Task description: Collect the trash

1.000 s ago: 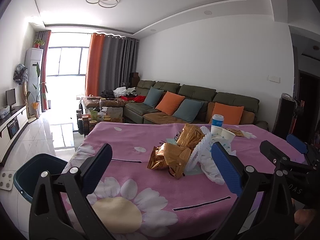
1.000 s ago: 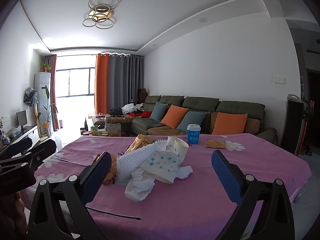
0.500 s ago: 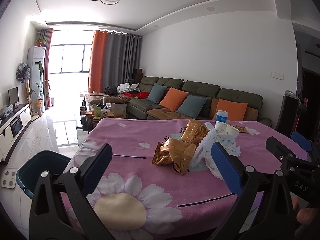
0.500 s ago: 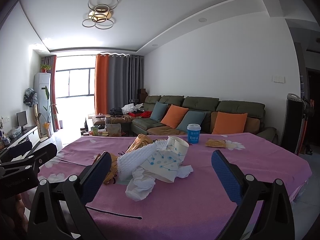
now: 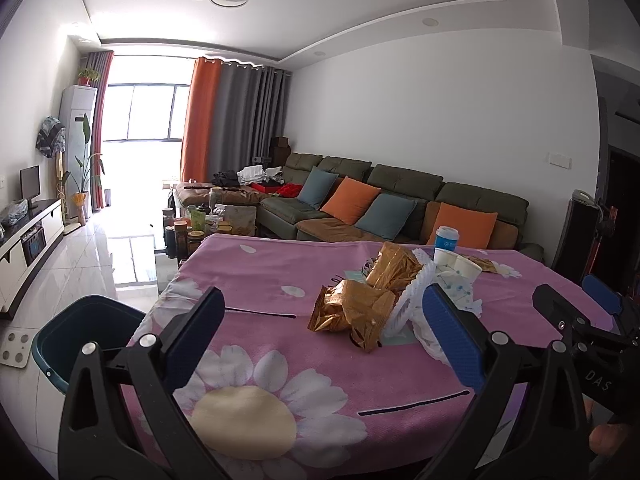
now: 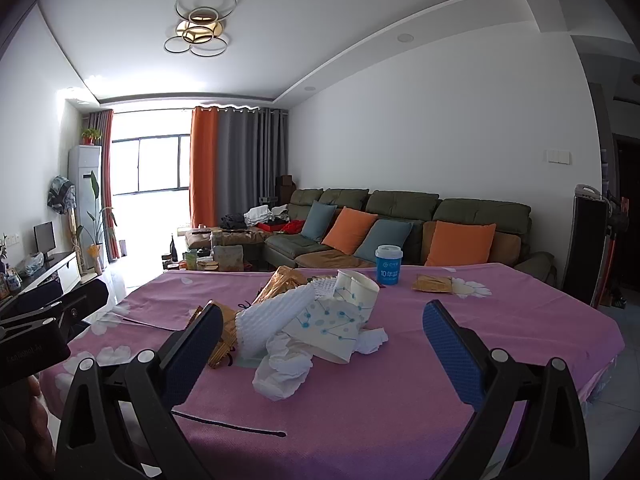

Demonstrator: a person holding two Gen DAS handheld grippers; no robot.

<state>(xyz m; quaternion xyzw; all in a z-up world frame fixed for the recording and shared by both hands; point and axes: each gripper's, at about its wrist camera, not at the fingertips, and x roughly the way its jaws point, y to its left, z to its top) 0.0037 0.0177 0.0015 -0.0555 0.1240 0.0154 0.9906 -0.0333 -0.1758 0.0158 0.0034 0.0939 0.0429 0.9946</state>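
Note:
A pile of trash lies on the pink flowered tablecloth (image 5: 256,280): crumpled gold foil bags (image 5: 352,312), white foam netting (image 6: 272,320), a paper cup with blue dots (image 6: 340,312) and white tissue (image 6: 284,364). A blue cup (image 6: 388,266) and a flat gold packet (image 6: 434,283) sit further back. A dark teal bin (image 5: 80,340) stands on the floor left of the table. My left gripper (image 5: 324,332) is open and empty in front of the pile. My right gripper (image 6: 324,344) is open and empty, also short of the pile.
A green sofa (image 6: 400,216) with orange and blue cushions runs along the far wall. A cluttered coffee table (image 5: 208,220) stands beyond the table. A TV cabinet (image 5: 28,236) lines the left wall. A white scale (image 5: 16,348) lies on the floor.
My left gripper's view has drifted slightly up and left, so the pile sits a little further right. The right gripper has barely moved. Both stay open.

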